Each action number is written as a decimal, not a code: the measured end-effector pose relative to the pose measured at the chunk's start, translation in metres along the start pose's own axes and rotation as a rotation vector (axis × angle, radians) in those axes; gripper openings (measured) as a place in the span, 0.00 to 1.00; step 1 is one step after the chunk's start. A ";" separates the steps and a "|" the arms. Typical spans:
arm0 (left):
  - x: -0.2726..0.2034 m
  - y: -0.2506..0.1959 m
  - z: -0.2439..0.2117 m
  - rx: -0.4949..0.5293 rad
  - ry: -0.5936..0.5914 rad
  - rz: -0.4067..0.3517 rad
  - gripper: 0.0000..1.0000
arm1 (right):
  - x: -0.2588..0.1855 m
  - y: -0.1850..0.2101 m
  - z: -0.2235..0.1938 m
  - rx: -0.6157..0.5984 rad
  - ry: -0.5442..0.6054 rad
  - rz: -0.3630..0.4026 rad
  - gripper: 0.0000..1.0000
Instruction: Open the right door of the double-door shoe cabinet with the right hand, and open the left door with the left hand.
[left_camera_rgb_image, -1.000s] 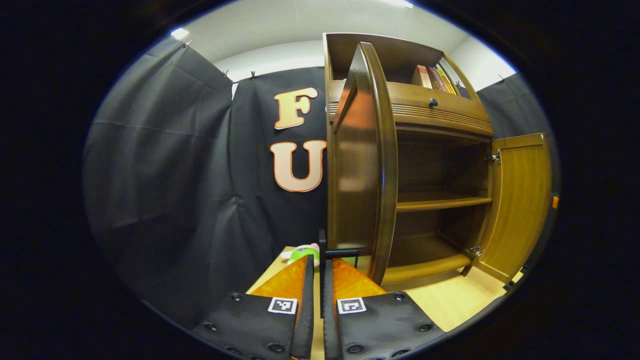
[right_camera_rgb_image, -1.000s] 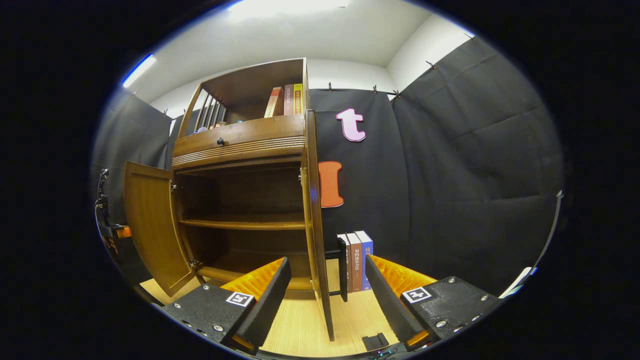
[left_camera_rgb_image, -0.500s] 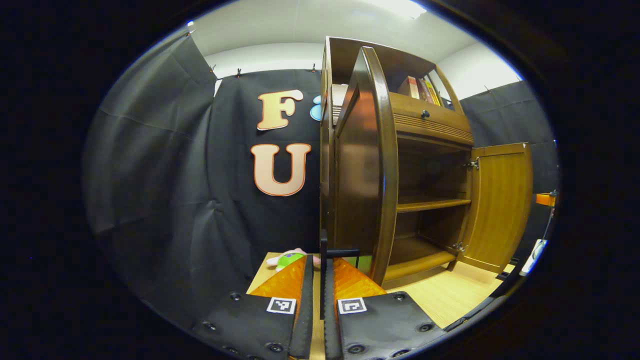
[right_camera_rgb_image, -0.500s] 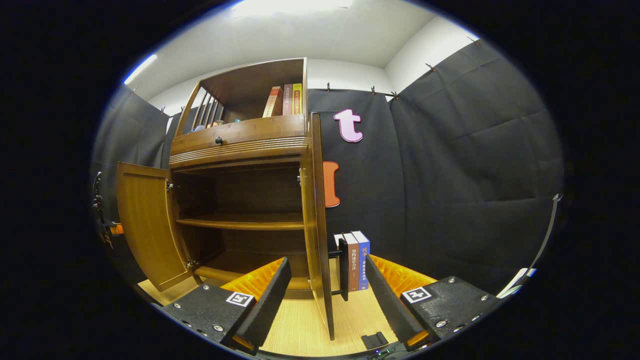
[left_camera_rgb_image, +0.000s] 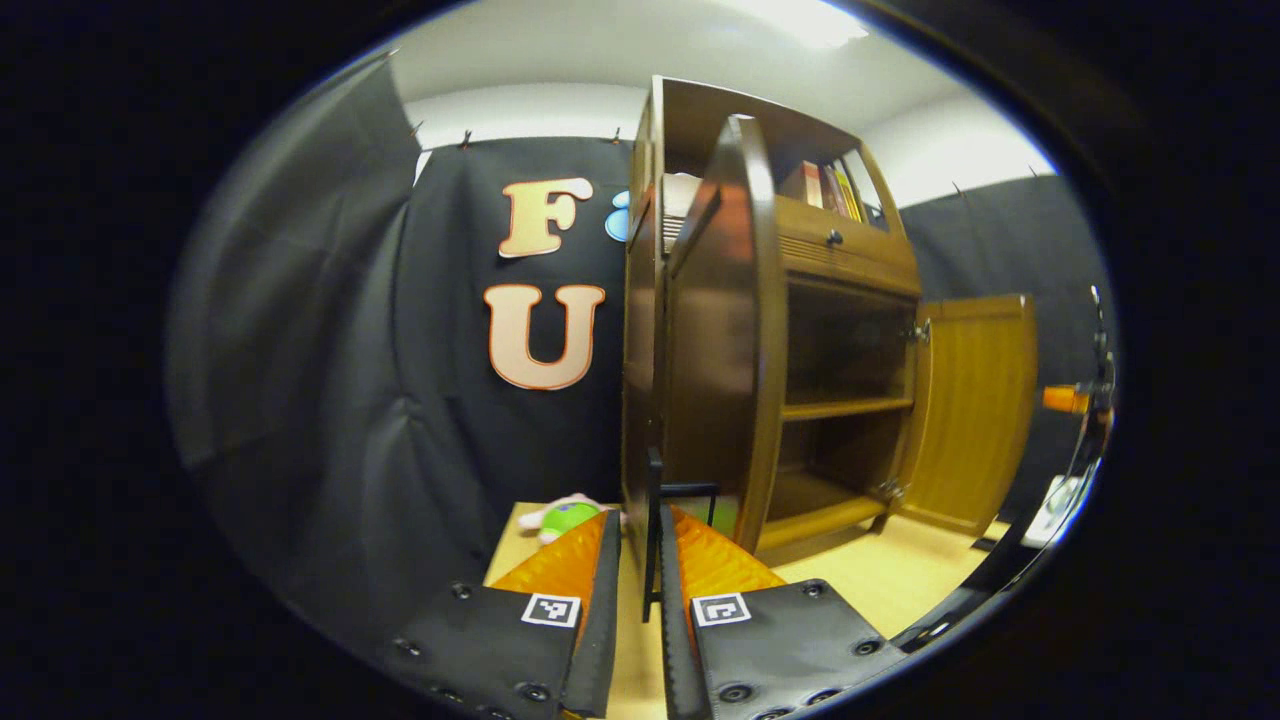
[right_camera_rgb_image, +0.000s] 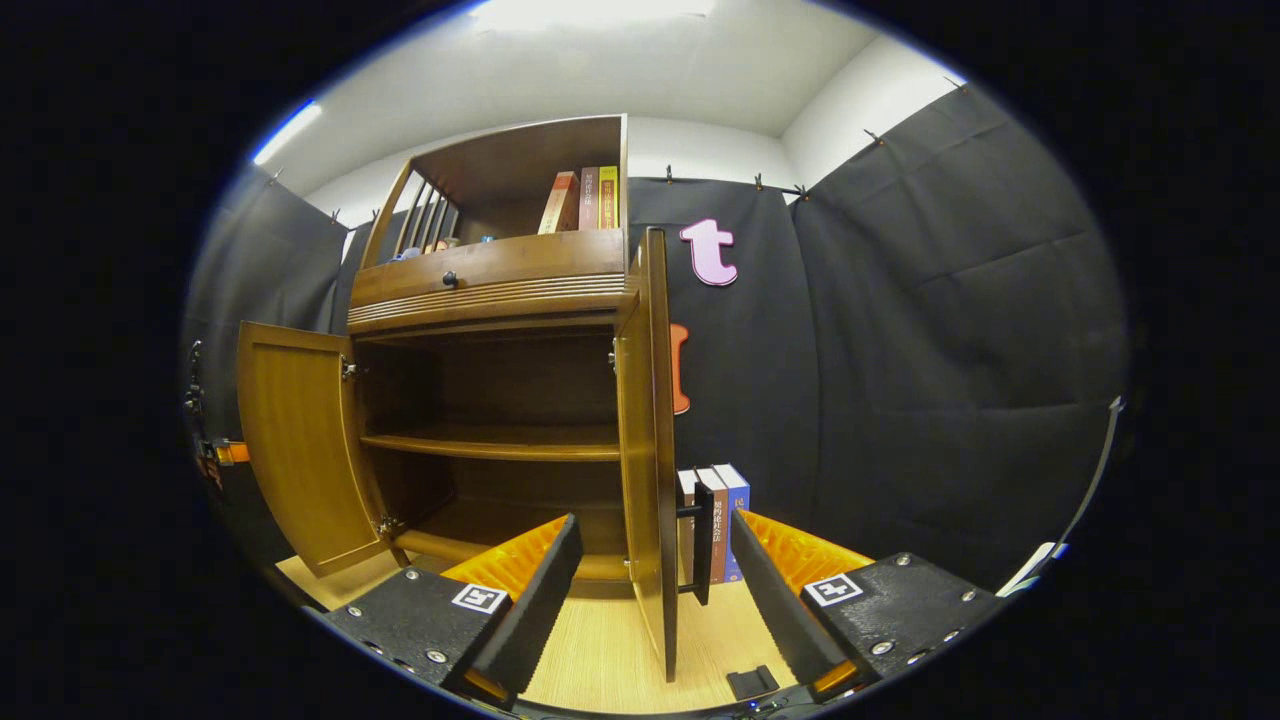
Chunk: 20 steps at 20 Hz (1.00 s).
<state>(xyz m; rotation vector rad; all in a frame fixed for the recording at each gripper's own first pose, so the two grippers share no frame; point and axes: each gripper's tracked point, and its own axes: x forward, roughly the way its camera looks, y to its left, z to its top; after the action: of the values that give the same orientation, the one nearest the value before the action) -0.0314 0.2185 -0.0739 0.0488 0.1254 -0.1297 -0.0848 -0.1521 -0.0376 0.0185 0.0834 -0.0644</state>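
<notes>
Brown wood makes the shoe cabinet (right_camera_rgb_image: 490, 300), which stands on a light wooden tabletop (right_camera_rgb_image: 600, 650) with both doors swung open. In the left gripper view, the left gripper (left_camera_rgb_image: 640, 610) is nearly closed around the thin black handle (left_camera_rgb_image: 655, 530) of the left door (left_camera_rgb_image: 715, 340); the handle stands in the narrow gap between the fingers, and whether they press on it I cannot tell. In the right gripper view, the right gripper (right_camera_rgb_image: 650, 590) is released, with its fingers wide apart, and the edge of the right door (right_camera_rgb_image: 650, 450) with its black handle (right_camera_rgb_image: 703, 540) stands between them, not touched. Books (right_camera_rgb_image: 722, 520) stand behind this door; the writing on their spines is too small to read.
</notes>
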 end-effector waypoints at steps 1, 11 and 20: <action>-0.008 -0.003 0.004 0.004 -0.003 0.018 0.27 | 0.000 0.000 -0.001 0.000 0.000 0.001 0.92; -0.038 -0.087 0.058 -0.015 -0.124 0.300 0.38 | 0.009 0.008 -0.008 0.036 0.004 0.009 0.92; -0.005 -0.149 0.041 -0.069 -0.107 0.274 0.88 | 0.012 0.023 -0.017 0.018 0.015 0.050 0.92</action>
<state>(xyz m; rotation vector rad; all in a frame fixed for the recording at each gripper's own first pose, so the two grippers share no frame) -0.0512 0.0697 -0.0381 -0.0100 0.0151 0.1451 -0.0724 -0.1291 -0.0549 0.0386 0.0973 -0.0155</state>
